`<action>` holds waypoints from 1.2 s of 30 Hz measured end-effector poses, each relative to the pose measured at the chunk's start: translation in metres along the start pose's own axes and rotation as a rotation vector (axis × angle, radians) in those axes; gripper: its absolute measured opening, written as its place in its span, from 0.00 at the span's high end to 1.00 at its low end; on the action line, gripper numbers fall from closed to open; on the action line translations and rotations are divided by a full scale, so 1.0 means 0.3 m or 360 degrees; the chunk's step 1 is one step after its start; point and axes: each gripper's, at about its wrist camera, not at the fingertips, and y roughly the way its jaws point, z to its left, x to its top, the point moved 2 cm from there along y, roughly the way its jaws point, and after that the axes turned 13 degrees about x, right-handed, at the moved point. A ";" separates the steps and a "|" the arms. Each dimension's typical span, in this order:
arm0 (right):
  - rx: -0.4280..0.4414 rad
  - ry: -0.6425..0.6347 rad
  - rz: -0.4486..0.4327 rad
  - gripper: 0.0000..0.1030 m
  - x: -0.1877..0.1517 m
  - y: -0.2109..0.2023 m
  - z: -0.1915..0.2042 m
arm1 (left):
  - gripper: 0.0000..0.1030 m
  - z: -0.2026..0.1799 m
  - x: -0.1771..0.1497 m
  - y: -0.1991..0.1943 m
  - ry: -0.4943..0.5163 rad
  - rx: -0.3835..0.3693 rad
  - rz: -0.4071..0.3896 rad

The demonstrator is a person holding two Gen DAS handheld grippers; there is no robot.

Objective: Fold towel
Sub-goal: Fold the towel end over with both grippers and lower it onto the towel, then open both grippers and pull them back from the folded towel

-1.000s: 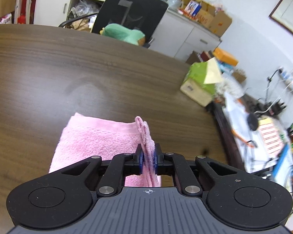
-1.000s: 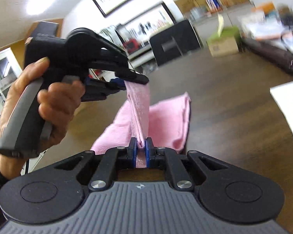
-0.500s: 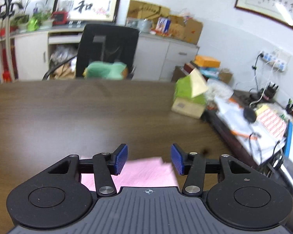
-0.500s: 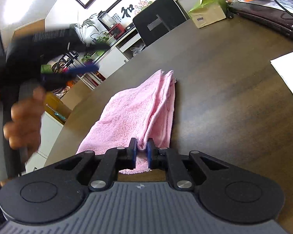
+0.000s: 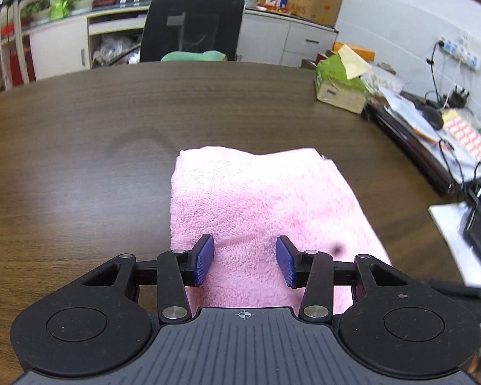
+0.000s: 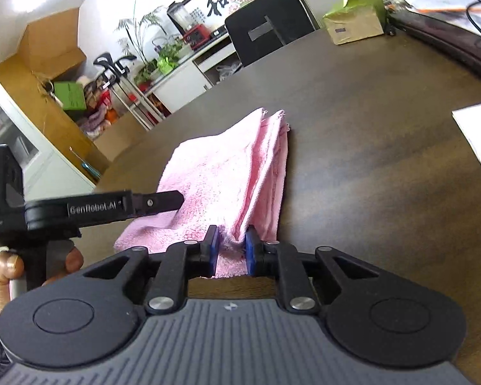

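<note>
A pink towel (image 5: pixel 256 199) lies folded on the dark wooden table (image 5: pixel 80 147). My left gripper (image 5: pixel 245 263) is open and empty, its blue pads just above the towel's near part. In the right wrist view the towel (image 6: pixel 227 173) lies flat except its near corner, which is bunched between the blue pads of my right gripper (image 6: pixel 231 250); the jaws stand slightly apart with cloth between them. The left gripper (image 6: pixel 163 200) also shows there from the side, over the towel's left edge.
A green tissue box (image 5: pixel 340 86) stands at the table's far right. A black office chair (image 5: pixel 189 29) is behind the far edge. Papers and cables (image 5: pixel 449 128) crowd the right side. A white sheet (image 6: pixel 477 141) lies to the right of the towel.
My left gripper let go of the towel, opened, and came down over the towel's near part. The lifted layer dropped flat. My right gripper's jaws have parted slightly around the corner.
</note>
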 end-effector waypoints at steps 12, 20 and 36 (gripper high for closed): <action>-0.0115 -0.0238 0.0117 0.82 0.151 0.262 0.080 | 0.56 0.076 0.095 0.141 0.0004 0.0332 -0.0150; 0.0040 -0.0249 0.0087 0.56 0.161 0.316 0.076 | 0.53 0.222 0.109 0.082 -0.0131 0.0292 -0.0208; 0.0049 -0.0538 -0.0260 0.37 0.144 0.166 0.213 | 0.52 0.128 -0.018 0.086 0.0353 0.0584 -0.0422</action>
